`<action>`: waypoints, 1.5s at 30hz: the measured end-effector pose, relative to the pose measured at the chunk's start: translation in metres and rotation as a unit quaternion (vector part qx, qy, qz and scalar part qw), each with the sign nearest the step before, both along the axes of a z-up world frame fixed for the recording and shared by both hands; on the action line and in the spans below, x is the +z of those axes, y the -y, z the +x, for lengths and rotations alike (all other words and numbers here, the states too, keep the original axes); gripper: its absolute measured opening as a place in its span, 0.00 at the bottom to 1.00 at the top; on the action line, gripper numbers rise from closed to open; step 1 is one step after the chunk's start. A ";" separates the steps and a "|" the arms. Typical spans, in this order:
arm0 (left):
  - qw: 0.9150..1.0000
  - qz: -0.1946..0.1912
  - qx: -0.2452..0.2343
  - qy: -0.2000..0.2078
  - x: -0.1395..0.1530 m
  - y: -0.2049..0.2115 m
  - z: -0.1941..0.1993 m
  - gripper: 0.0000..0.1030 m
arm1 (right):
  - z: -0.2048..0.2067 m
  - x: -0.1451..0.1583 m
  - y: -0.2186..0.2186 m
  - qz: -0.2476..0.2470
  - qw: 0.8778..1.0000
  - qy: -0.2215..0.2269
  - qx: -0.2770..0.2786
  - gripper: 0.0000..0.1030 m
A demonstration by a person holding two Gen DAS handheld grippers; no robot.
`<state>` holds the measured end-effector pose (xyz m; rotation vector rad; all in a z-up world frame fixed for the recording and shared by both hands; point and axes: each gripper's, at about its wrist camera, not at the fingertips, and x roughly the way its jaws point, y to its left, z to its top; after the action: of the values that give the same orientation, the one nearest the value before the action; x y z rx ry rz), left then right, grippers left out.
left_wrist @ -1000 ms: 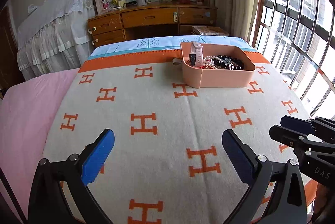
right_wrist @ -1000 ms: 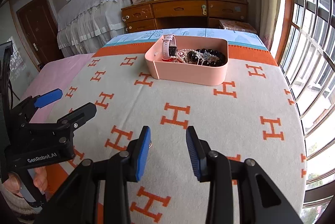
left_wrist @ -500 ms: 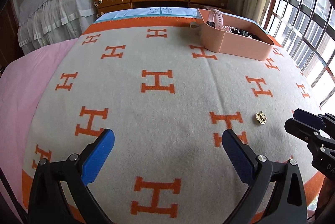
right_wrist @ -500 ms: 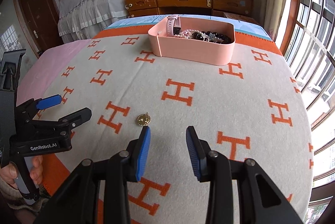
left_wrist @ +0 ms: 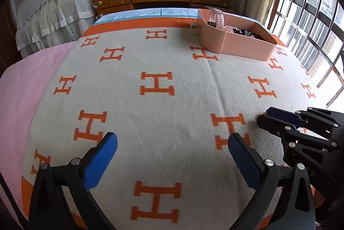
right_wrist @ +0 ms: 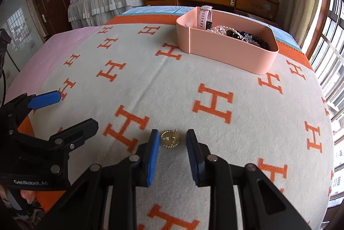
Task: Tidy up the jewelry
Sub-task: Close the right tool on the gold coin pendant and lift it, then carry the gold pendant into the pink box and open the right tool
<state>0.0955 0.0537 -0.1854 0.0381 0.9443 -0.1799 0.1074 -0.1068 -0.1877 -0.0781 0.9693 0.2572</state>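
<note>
Closing right claw (right_wrist: 173, 139) straddles brooch (right_wrist: 170, 139); left claw (left_wrist: 172, 148) gapes over bare blanket (left_wrist: 172, 105).

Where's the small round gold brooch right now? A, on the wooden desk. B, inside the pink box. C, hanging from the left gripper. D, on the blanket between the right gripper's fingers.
D: the gold brooch lies on the blanket between the closing jaws of the right gripper, pads not yet touching it.

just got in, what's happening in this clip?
A person with a handheld claw in each hand is tidying jewelry on a bed blanket. The right claw is closing around a small gold brooch, pads not yet touching it. The left claw hovers open and empty. The pink tray already holds a watch and beads.
</note>
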 end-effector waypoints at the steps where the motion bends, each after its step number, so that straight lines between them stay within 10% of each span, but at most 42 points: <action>1: 1.000 -0.001 0.000 0.000 0.000 0.000 0.000 0.99 | 0.000 0.000 -0.001 -0.001 1.000 0.001 0.002 0.18; 15: 1.000 0.004 -0.013 0.011 0.009 0.004 0.001 0.99 | -0.016 0.007 -0.010 -0.023 1.000 0.007 0.020 0.17; 26: 0.999 -0.029 -0.043 0.005 0.047 0.022 0.032 0.99 | -0.008 0.068 0.016 0.001 0.999 0.047 -0.002 0.17; 37: 0.999 -0.042 0.011 0.020 0.115 0.022 0.115 0.99 | 0.054 0.175 0.046 0.028 0.990 0.131 -0.035 0.17; 45: 0.998 -0.036 0.041 0.031 0.119 0.024 0.162 0.99 | 0.132 0.162 0.067 0.047 0.990 0.091 -0.095 0.17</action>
<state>0.2577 0.0293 -0.0667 -0.0603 0.8747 -0.1358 0.2396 -0.1733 -0.0261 0.0757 0.7765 0.1184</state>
